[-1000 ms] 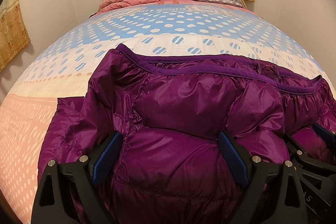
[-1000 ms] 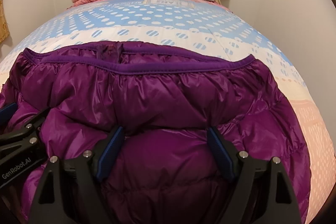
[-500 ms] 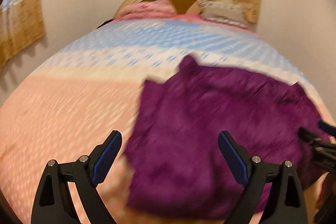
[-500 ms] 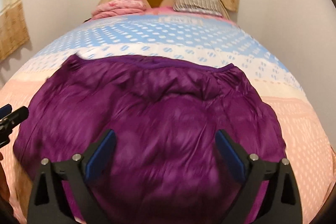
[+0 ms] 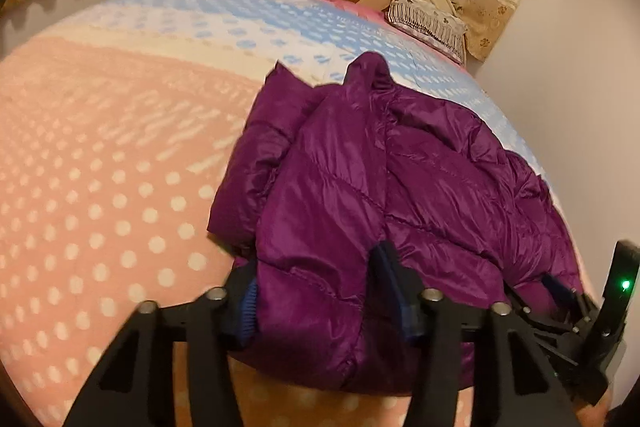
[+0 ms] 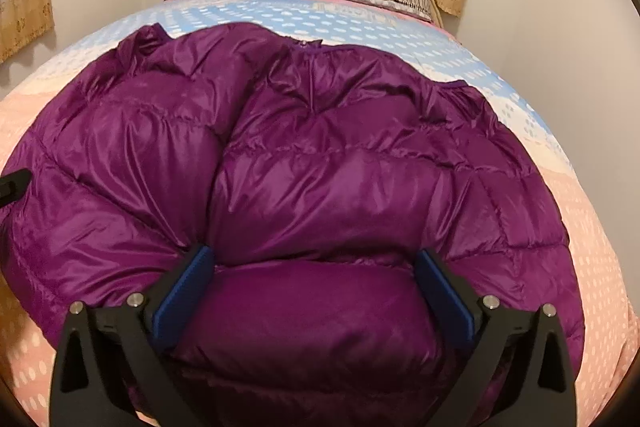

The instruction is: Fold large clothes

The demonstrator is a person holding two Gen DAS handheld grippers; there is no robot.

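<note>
Lying across the near end of the dotted pink, cream and blue bedspread [image 6: 600, 227] is a shiny quilted purple down jacket [image 6: 320, 167], bunched and partly folded; no writing on it can be read. The left gripper [image 5: 320, 301] is closing its blue-padded jaws, which press on a thick fold at the jacket's near left edge. The right gripper [image 6: 312, 291] is opening, jaws spread wide with a puffed panel between them, the pads just beside it. Left of the jacket, bare pink bedspread stretches wide; beyond it, the blue band is clear.
</note>
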